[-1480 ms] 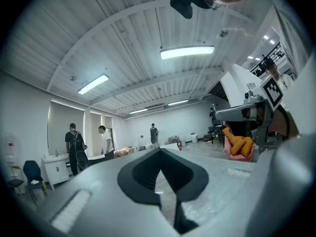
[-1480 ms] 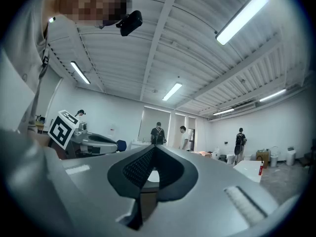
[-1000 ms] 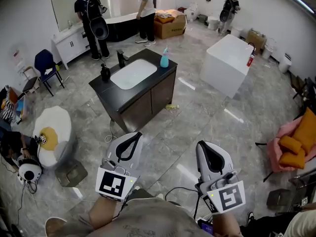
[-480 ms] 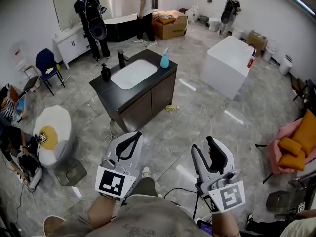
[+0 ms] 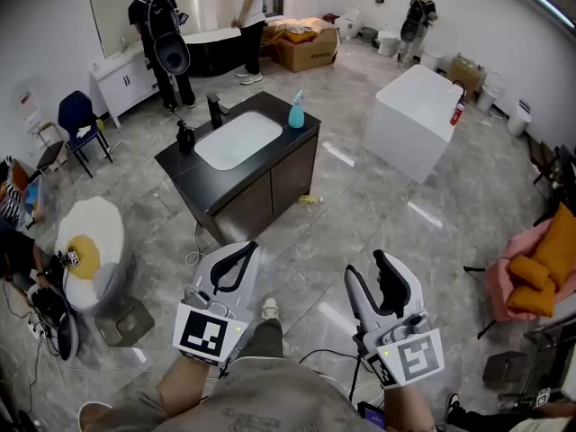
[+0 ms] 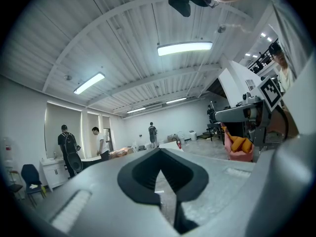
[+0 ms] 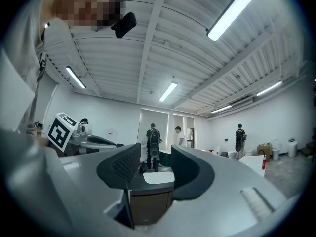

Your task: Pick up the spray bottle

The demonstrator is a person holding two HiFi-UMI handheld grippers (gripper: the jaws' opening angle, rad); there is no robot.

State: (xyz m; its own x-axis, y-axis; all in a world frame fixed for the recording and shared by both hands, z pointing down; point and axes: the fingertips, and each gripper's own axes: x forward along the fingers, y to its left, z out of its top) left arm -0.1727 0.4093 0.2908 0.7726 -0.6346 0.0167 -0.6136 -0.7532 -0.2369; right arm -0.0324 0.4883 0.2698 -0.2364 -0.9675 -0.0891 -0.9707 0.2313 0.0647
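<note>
The spray bottle (image 5: 296,112), light blue with a blue trigger top, stands at the far right corner of a black vanity counter (image 5: 189,175) with a white sink (image 5: 238,139), well ahead of me in the head view. Both grippers are held low and near my body, far from the bottle. My left gripper (image 5: 244,249) is shut and holds nothing; in the left gripper view its jaws (image 6: 159,154) meet at the tip. My right gripper (image 5: 367,268) is open and empty. The right gripper view shows its gap (image 7: 155,164) framing the vanity (image 7: 148,201). The bottle does not show in either gripper view.
A black soap dispenser (image 5: 184,137) and black faucet (image 5: 214,110) stand on the counter's left side. A white block (image 5: 412,120) stands to the right. People stand at the back wall. A pink chair (image 5: 531,273) is at right, a white round stool (image 5: 85,241) at left.
My right gripper's jaws have gone from shut to open. The view has shifted, so the vanity sits slightly further left. The left gripper has stayed shut.
</note>
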